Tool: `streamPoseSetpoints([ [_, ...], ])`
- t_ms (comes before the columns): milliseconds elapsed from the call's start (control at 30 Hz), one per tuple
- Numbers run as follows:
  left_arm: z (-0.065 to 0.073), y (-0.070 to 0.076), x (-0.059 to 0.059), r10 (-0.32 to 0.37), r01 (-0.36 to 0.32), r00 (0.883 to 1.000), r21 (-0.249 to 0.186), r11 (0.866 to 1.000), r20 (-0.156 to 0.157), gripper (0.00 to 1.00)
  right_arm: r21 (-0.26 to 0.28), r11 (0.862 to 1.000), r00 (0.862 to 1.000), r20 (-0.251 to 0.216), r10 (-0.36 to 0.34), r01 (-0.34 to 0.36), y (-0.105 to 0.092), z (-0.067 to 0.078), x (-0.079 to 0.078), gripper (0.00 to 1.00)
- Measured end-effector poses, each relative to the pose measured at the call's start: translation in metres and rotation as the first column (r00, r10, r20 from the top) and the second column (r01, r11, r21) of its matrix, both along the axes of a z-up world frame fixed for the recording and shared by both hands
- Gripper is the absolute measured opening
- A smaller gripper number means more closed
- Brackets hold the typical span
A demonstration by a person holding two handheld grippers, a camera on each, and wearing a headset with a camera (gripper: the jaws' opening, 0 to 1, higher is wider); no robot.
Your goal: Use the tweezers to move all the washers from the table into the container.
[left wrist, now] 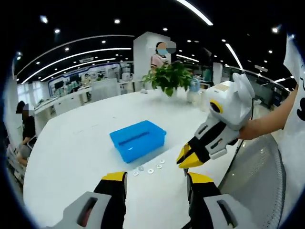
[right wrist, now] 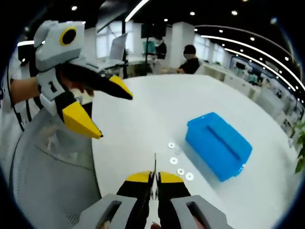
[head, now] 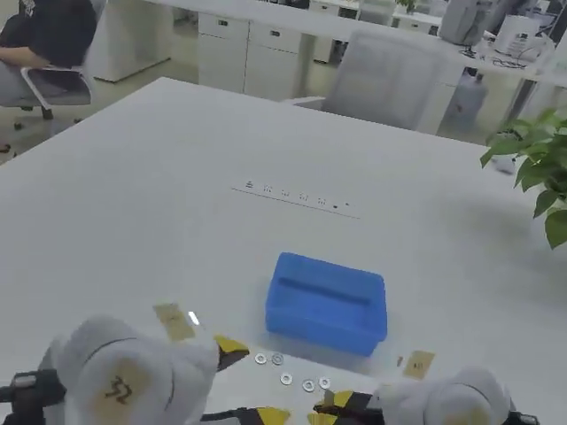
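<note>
- The white table (head: 177, 177) is big and smooth. The work is close to my edge of it, so I think a washer that gets pushed could slide off.
- The blue container (head: 326, 301) sits in front of me. I cannot see well into it.
- My left gripper (left wrist: 156, 183) has its jaws wide apart and holds nothing. It hangs near the work, and I think it could bump something if I swing it.
- My right gripper (right wrist: 155, 180) has its jaws squeezed almost together on the tweezers (right wrist: 155, 164).
- The tweezers are very thin and point at the washers. I think they could twist or slip in the jaws if I press down hard.
- The five washers (head: 286, 379) lie flat on the table, just beside the near side of the container. They are tiny and flat, so I think the tips could flick one away or drop it on the way.
</note>
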State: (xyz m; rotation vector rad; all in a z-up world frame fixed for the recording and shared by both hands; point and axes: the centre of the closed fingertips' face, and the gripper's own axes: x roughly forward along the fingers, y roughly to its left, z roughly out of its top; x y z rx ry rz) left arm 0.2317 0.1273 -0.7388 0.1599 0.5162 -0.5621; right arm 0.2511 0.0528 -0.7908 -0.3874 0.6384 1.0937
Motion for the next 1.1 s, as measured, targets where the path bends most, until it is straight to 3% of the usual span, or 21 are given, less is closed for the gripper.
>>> streamPoseSetpoints([
  [67,-0.007,0.019,-0.003,0.059,-0.059,0.998,0.053,0.997,-0.001,0.63,0.056,0.998,0.998,-0.042,-0.036,0.038,0.002,0.006,0.007,0.01],
  [133,-0.012,0.035,-0.002,0.135,-0.137,0.991,0.090,0.987,0.023,0.70,0.146,0.985,0.992,-0.096,-0.083,0.096,0.007,0.014,0.018,0.01],
  [200,-0.012,0.051,-0.001,0.205,-0.211,0.977,0.118,0.970,0.065,0.74,0.189,0.974,0.986,-0.134,-0.101,0.126,0.011,0.018,0.027,0.01],
  [300,-0.006,0.061,0.000,0.285,-0.292,0.954,0.073,0.953,0.098,0.79,0.253,0.955,0.980,-0.161,-0.118,0.156,0.019,0.027,0.043,0.01],
  [367,0.002,0.067,0.003,0.360,-0.363,0.924,0.007,0.932,0.128,0.81,0.280,0.946,0.979,-0.162,-0.121,0.163,0.025,0.030,0.053,0.01],
  [400,0.001,0.072,0.003,0.405,-0.407,0.906,-0.010,0.914,0.125,0.81,0.285,0.944,0.979,-0.167,-0.121,0.165,0.028,0.030,0.057,0.02],
  [433,-0.001,0.074,0.003,0.420,-0.423,0.899,-0.004,0.906,0.121,0.80,0.282,0.947,0.980,-0.164,-0.113,0.156,0.034,0.028,0.061,0.02],
  [500,-0.001,0.082,0.006,0.429,-0.441,0.889,0.048,0.896,0.157,0.80,0.272,0.954,0.987,-0.128,-0.096,0.129,0.043,0.026,0.066,0.02],
  [533,-0.001,0.084,0.006,0.435,-0.448,0.885,0.053,0.892,0.167,0.80,0.272,0.955,0.988,-0.120,-0.092,0.122,0.047,0.025,0.068,0.02],
  [667,-0.005,0.088,0.004,0.447,-0.458,0.883,0.052,0.887,0.146,0.79,0.264,0.961,0.994,-0.091,-0.062,0.084,0.062,0.021,0.074,0.02],
  [767,-0.004,0.092,0.004,0.456,-0.472,0.875,0.076,0.878,0.165,0.77,0.278,0.957,0.994,-0.091,-0.055,0.079,0.068,0.020,0.076,0.02],
  [1000,-0.009,0.094,0.004,0.446,-0.469,0.879,0.137,0.872,0.172,0.77,0.257,0.965,0.997,-0.063,-0.040,0.055,0.075,0.010,0.085,0.02],
  [1100,-0.007,0.096,0.004,0.456,-0.481,0.871,0.132,0.867,0.180,0.77,0.259,0.964,0.996,-0.074,-0.040,0.058,0.078,0.008,0.085,0.02],
])
